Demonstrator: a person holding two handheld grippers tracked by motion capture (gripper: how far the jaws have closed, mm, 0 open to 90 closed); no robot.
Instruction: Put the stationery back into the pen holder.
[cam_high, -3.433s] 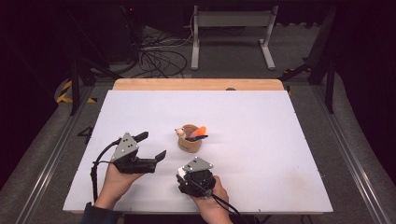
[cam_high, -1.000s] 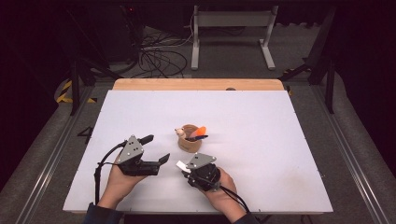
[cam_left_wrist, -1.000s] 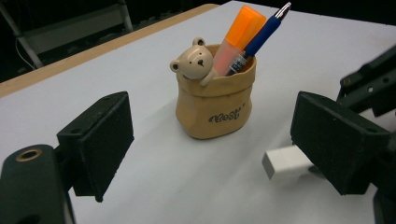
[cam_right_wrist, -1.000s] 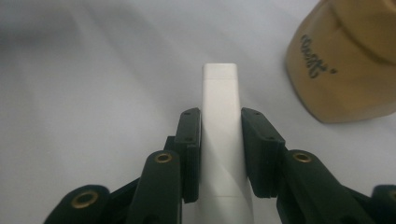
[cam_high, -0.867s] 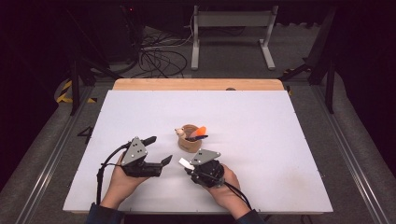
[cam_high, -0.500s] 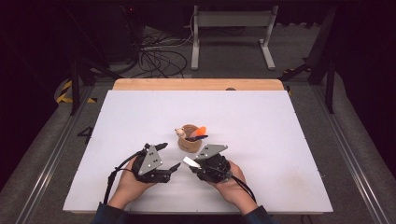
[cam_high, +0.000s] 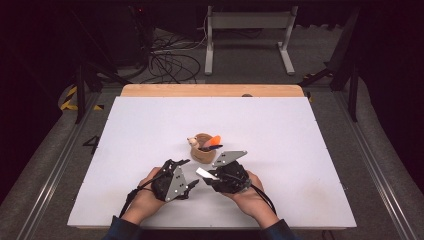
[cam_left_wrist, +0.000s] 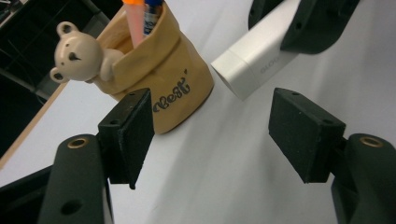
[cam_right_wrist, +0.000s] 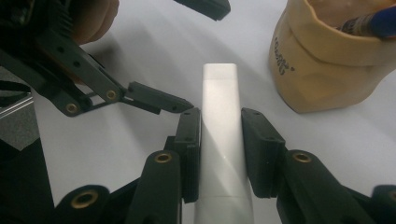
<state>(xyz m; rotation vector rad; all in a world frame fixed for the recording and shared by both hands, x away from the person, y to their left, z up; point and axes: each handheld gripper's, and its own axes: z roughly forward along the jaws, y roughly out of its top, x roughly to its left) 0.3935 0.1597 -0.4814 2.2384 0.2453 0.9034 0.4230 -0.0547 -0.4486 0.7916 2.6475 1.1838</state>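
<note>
Since the earlier look, both hands had drawn together near the front of the counter (cam_high: 125, 125), and the left gripper (cam_high: 186, 173) had swung in toward the right gripper (cam_high: 206, 174), its jaws closing part-way over the last moment with nothing yet between them. The right gripper was pinching a white rectangular block (cam_right_wrist: 219, 140) across its narrow sides, one capped end jutting out toward the left gripper, held just above the counter and just beside the tan bear pen holder (cam_high: 202, 148). In the left gripper view the block's capped end (cam_left_wrist: 252, 65) sat ahead of the half-spread pads (cam_left_wrist: 128, 133), not between them. I judged the pick-up done and the handover or cap-pull only approaching: the left gripper still had to line up on that end and close. An orange pen (cam_left_wrist: 135, 23) and a blue one stood in the holder.
</note>
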